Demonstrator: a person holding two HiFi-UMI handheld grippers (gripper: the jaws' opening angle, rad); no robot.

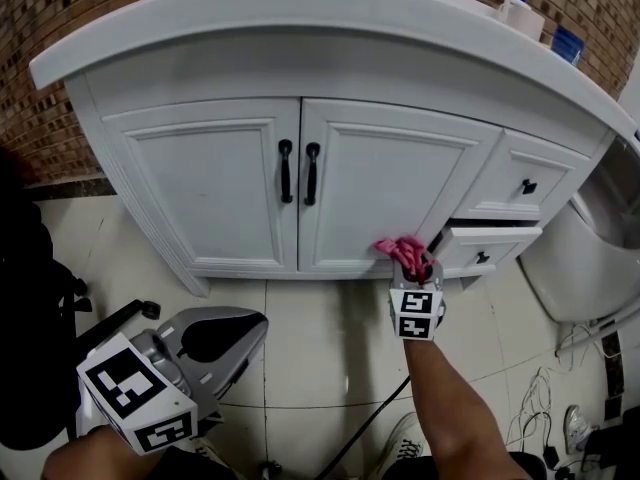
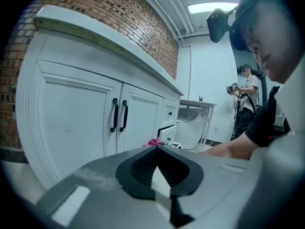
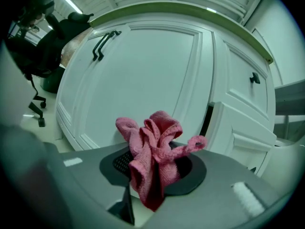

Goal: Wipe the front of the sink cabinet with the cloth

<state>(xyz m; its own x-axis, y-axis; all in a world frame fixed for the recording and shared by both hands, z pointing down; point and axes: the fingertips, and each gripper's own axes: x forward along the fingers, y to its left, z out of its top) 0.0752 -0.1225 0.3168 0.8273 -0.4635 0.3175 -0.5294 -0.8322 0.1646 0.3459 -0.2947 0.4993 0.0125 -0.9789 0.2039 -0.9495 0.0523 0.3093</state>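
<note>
The white sink cabinet [image 1: 385, 183] has two doors with black handles [image 1: 312, 173]. My right gripper [image 1: 418, 265] is shut on a crumpled pink cloth [image 1: 398, 249] and holds it at the lower right corner of the right-hand door. In the right gripper view the cloth [image 3: 157, 132] bunches out of the gripper [image 3: 153, 162], close to the door panel [image 3: 143, 75]. My left gripper [image 1: 260, 326] hangs low over the floor tiles, well off the cabinet, shut and holding nothing. In its own view the left gripper [image 2: 157, 149] points at the cabinet doors [image 2: 78, 123], with the cloth [image 2: 153, 142] just beyond its tip.
The lower right drawer [image 1: 490, 243] stands slightly open beside the cloth. A toilet [image 1: 580, 258] sits to the right of the cabinet. A black cable [image 1: 370, 428] runs over the floor tiles. A dark chair [image 1: 30, 318] is at the left. Another person [image 2: 245, 99] stands far back.
</note>
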